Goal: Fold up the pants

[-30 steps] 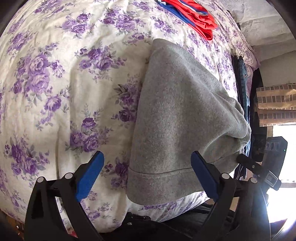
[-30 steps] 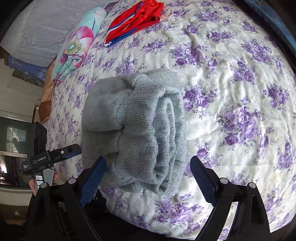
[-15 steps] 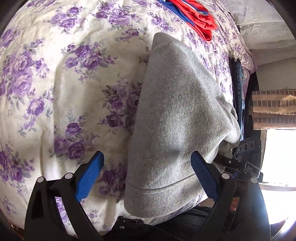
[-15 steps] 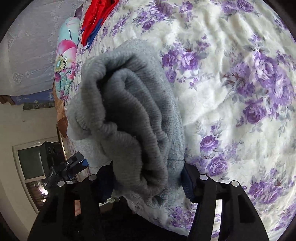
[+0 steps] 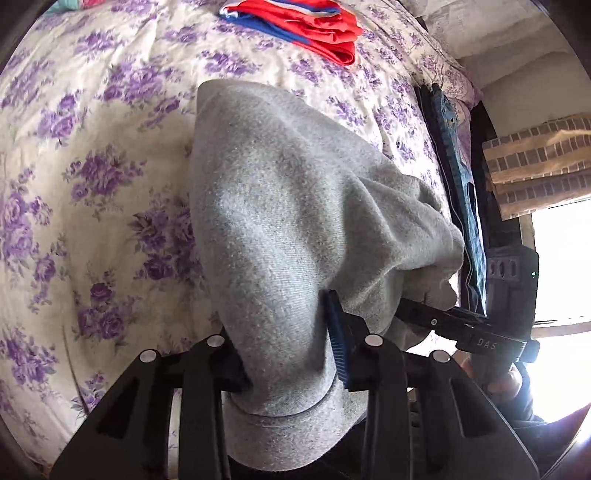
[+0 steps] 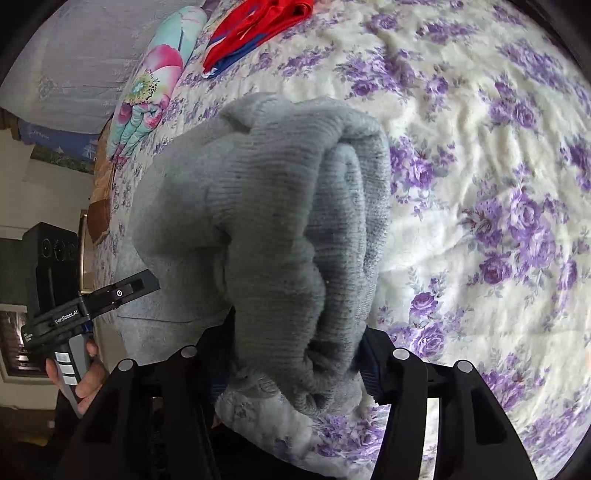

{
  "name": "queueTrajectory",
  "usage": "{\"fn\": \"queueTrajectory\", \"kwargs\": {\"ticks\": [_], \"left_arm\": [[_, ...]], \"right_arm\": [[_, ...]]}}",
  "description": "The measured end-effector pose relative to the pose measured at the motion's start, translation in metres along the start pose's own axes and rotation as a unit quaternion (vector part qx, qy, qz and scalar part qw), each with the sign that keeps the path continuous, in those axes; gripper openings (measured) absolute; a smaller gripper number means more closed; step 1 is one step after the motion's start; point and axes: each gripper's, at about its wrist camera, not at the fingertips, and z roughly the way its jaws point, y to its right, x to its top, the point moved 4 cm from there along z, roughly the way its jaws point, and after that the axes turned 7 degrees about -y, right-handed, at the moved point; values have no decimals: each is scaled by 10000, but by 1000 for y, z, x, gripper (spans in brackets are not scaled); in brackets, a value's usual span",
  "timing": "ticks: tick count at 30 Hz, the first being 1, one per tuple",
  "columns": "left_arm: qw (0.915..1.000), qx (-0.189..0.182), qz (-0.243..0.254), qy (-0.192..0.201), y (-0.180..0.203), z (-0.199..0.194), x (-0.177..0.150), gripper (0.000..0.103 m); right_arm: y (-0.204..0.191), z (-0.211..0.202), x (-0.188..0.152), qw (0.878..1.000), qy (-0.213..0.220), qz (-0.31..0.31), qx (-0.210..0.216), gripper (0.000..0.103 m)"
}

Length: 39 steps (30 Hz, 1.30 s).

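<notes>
Bunching grey pants (image 5: 295,221) thick, fleecy; ribbed cuff (image 6: 295,229) rolled

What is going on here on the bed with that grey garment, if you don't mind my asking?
A person is folding grey sweatpants on a floral bedspread, with a handheld gripper in each hand. The left gripper is closing on the flat hemmed end of the fabric, and the right gripper is closing around the bunched ribbed end. Both ends are pinched between the jaws. A folded red and blue garment lies farther up the bed, beside a flowered pillow.
</notes>
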Motion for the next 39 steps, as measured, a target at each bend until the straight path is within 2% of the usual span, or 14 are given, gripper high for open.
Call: {"fn": "queueTrajectory", "kwargs": {"ticks": [4,7,11,17,20,23,27,28,29,30,31,32,35,39], "left_arm": [[9995,183,193,168,15,-24,21,33],[9989,184,319,296,19,-45,63,33],[9977,249,400,479,16,-69,153,33],[9957,170,261,868,2,-102,305,34],[9937,324,429,982,3,-103,355,34],[9941,259,512,921,-7,-85,390,35],[9977,287,381,483,-38,-28,412,35],[9981,363,309,401,-47,-14,412,40],[9978,396,257,461,-54,-6,413,53],[9971,407,236,601,-58,-6,413,60],[9961,501,222,688,-62,-9,414,72],[9955,574,222,725,-64,-11,414,75],[9932,797,200,831,-60,-26,408,74],[9852,1254,165,1157,-41,-59,382,76]], "right_arm": [[-13,-30,26,9994,271,-210,-69,55],[-20,-46,74,9986,436,-286,-6,55],[-44,-64,164,9941,907,-555,-197,55],[-68,-85,308,9889,1346,-527,-353,56],[-71,-82,355,9871,1412,-501,-566,56],[-55,-65,384,9885,1322,-395,-612,57],[-21,-11,398,9920,947,-239,-801,59],[-15,-1,397,9912,959,-280,-869,65],[-13,3,396,9893,1086,-379,-899,76],[-13,4,394,9863,1214,-470,-1012,83],[-15,2,394,9842,1267,-522,-1118,89],[-17,0,394,9841,1233,-543,-1159,90],[-29,-16,392,9799,1279,-613,-1401,90],[-46,-47,377,9566,1575,-874,-2289,90]]}}
